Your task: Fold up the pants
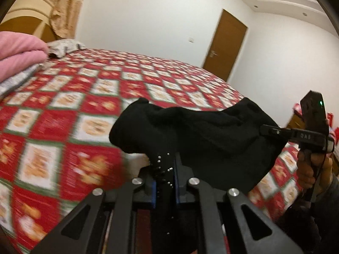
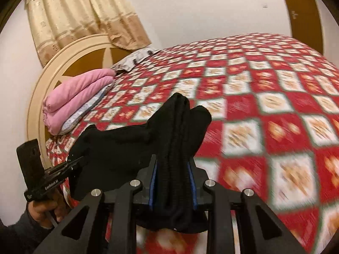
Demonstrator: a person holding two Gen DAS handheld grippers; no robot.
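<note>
The black pants (image 1: 201, 131) hang lifted above the bed, stretched between both grippers. My left gripper (image 1: 166, 165) is shut on a thin edge of the fabric that carries small shiny studs. In the same view, my right gripper (image 1: 273, 130) pinches the other end at the far right, with a hand below it. In the right wrist view, the right gripper (image 2: 172, 160) is shut on a thick bunched fold of the pants (image 2: 118, 146). The left gripper (image 2: 76, 162) bites the cloth at the lower left, a hand under it.
A red, white and green checked bedspread (image 1: 63, 105) covers the bed (image 2: 264, 110). A folded pink blanket (image 2: 78, 97) and a grey patterned pillow (image 2: 135, 57) lie by the round headboard (image 2: 63, 63). A brown door (image 1: 226, 46) stands beyond the bed.
</note>
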